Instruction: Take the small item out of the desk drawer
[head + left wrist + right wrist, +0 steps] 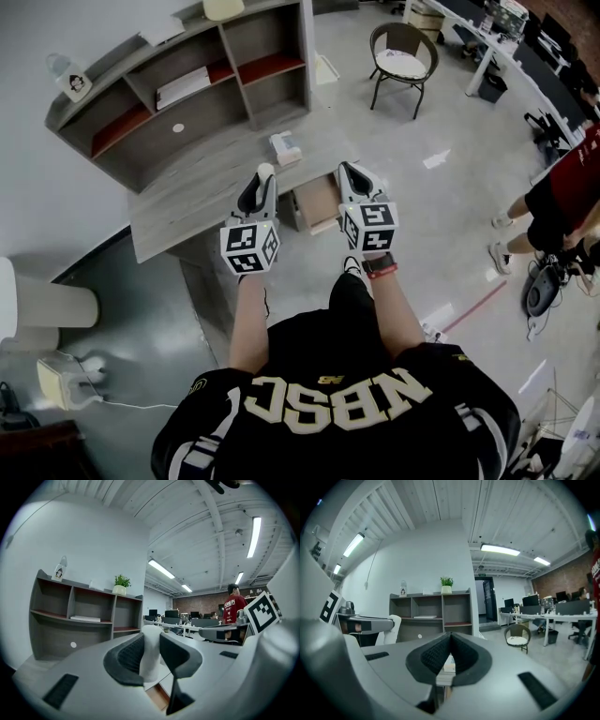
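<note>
Left gripper [151,641], centre frame, clamps the white item [151,660] upright above the desk [206,183]. The right gripper [450,638] beside it is closed on nothing. With the drawer [317,199] open beneath, removal looks done; setting down remains. A box [286,147] sits just beyond, shelf [187,84] upper left, bystander [562,202] at right.

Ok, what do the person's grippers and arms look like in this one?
The left gripper and right gripper are both light grey shells with dark ribbed pads. Each carries a white cube with black square markers at its rear. The person wears a black short-sleeved jersey with cream lettering, and a red-banded watch on the right wrist.
</note>
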`<state>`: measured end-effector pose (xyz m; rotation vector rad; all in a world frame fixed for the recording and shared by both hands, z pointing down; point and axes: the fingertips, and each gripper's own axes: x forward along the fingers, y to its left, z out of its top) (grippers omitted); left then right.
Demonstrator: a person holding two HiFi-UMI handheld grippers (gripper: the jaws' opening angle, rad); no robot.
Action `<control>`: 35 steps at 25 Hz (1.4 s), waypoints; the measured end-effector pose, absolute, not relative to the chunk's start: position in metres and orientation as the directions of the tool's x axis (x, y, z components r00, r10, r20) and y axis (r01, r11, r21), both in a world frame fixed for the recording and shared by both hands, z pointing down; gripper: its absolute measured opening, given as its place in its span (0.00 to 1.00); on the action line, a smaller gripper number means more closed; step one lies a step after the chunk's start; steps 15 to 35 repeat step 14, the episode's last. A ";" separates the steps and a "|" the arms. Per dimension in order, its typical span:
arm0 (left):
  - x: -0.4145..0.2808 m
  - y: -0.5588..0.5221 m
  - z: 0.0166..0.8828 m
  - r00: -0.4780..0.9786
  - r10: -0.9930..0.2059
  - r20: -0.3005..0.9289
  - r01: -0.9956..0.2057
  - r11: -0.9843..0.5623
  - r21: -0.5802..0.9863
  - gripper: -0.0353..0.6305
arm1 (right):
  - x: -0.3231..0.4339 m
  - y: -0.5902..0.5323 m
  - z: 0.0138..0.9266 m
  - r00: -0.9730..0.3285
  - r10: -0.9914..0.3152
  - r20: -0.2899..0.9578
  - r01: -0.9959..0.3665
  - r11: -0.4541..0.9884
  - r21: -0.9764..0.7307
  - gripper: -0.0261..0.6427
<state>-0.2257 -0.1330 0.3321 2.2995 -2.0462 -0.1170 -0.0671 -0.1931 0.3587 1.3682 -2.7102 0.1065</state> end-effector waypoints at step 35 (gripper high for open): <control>-0.191 -0.208 0.422 0.152 -0.974 0.170 -0.988 -0.144 0.057 0.22 | -0.069 -0.255 0.412 -0.622 -0.758 0.196 -0.780 0.622 -0.069 0.05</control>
